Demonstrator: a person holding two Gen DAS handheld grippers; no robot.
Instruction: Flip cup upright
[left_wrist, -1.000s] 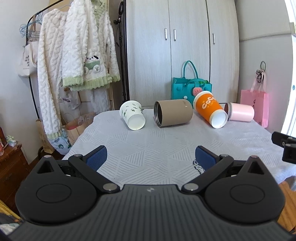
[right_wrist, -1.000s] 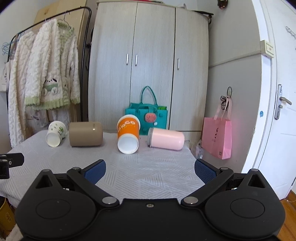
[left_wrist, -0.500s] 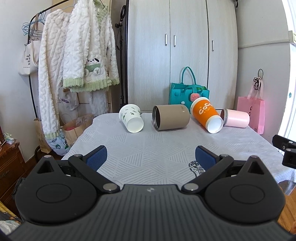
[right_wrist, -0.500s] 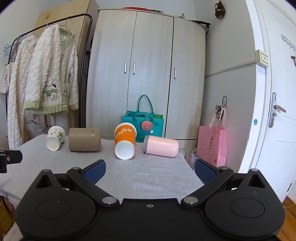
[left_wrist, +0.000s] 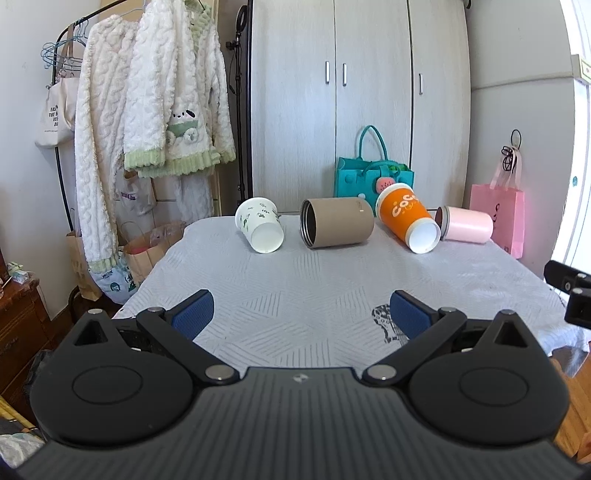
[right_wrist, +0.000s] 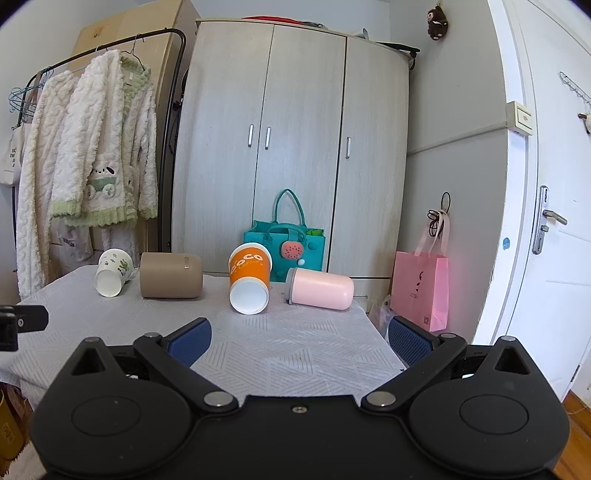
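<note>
Several cups lie on their sides in a row at the far side of the table: a white cup with green print (left_wrist: 260, 229) (right_wrist: 110, 277), a tan cup (left_wrist: 336, 222) (right_wrist: 171, 275), an orange cup (left_wrist: 408, 221) (right_wrist: 249, 282) and a pink cup (left_wrist: 466, 229) (right_wrist: 320, 288). My left gripper (left_wrist: 299, 314) is open and empty, near the table's front edge. My right gripper (right_wrist: 299, 338) is open and empty, well short of the cups. Each gripper's body shows at the other view's edge.
The table has a grey patterned cloth (left_wrist: 332, 288). Behind it stand a wardrobe (left_wrist: 362, 99), a teal bag (left_wrist: 369, 173) and a pink bag (left_wrist: 498, 218). A clothes rack with white robes (left_wrist: 147, 122) stands at the left. A white door (right_wrist: 546, 221) is at the right.
Both views have tilted upward and pulled back slightly, so the cups sit lower and smaller in frame. The cups have not moved. Both grippers stay open.
</note>
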